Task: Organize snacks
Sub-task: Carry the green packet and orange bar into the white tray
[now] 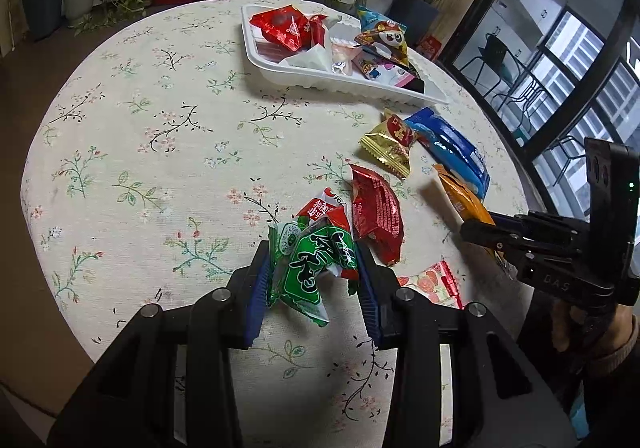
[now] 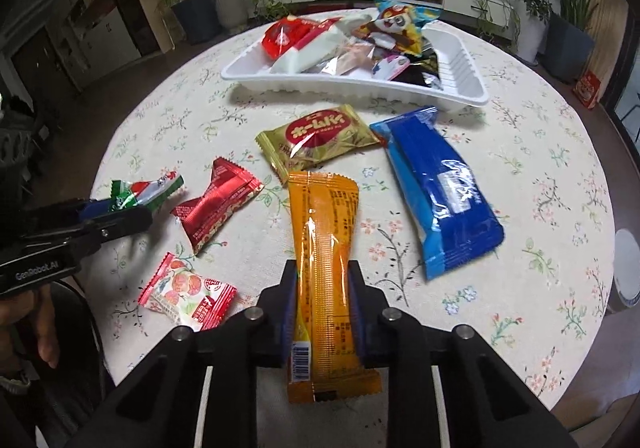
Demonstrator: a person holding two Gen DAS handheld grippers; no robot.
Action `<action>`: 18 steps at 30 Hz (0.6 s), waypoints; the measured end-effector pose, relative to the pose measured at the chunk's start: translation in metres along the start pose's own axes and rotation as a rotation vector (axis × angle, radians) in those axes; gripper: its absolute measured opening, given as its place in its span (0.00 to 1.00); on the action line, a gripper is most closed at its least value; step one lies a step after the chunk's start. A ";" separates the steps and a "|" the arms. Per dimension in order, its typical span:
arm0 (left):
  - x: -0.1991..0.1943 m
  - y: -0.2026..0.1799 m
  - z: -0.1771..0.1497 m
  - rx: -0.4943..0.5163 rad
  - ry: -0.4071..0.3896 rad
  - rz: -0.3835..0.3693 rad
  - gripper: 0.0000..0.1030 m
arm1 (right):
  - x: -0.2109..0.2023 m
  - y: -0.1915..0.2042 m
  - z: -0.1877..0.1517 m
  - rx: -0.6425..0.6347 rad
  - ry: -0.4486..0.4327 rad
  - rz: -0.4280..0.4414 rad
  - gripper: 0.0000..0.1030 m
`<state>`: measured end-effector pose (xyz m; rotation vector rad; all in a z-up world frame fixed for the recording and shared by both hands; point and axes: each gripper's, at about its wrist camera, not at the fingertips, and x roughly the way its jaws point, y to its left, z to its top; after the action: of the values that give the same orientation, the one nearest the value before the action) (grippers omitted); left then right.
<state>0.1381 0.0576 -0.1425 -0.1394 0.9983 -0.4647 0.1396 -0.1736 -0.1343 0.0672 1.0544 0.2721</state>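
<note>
The left hand-held gripper (image 1: pixel 316 272) is clamped on a green snack packet (image 1: pixel 312 268) above the worktop's (image 1: pixel 160 168) near edge, while the right hand-held gripper (image 2: pixel 322 284) is clamped on an orange snack bar (image 2: pixel 324 268), and the white tray (image 2: pixel 460 88) of snacks sits toward the far edge.

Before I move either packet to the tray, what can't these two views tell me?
- Left wrist view: the green packet in the left gripper covers a red-and-white packet behind it; whether both are gripped is unclear.
- Right wrist view: the orange packet hides the right gripper pads' contact.
- Both: piled snacks hide the white tray floor.
</note>
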 end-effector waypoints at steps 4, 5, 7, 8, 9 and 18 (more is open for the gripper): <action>-0.008 0.002 0.009 -0.026 -0.020 -0.028 0.36 | -0.016 -0.018 0.003 0.073 -0.025 0.053 0.24; -0.010 0.002 0.012 -0.027 -0.026 -0.032 0.36 | -0.021 -0.023 0.006 0.088 -0.036 0.058 0.24; -0.016 0.000 0.021 -0.026 -0.044 -0.041 0.36 | -0.030 -0.032 0.013 0.116 -0.059 0.068 0.24; -0.019 -0.002 0.027 -0.025 -0.054 -0.046 0.36 | -0.035 -0.037 0.018 0.127 -0.071 0.072 0.24; -0.023 -0.003 0.035 -0.024 -0.066 -0.051 0.36 | -0.041 -0.042 0.024 0.137 -0.085 0.074 0.24; -0.040 -0.017 0.116 0.009 -0.161 -0.059 0.36 | -0.079 -0.071 0.095 0.150 -0.210 0.042 0.24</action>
<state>0.2116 0.0484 -0.0431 -0.1954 0.8359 -0.5043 0.1982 -0.2549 -0.0330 0.2479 0.8637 0.2189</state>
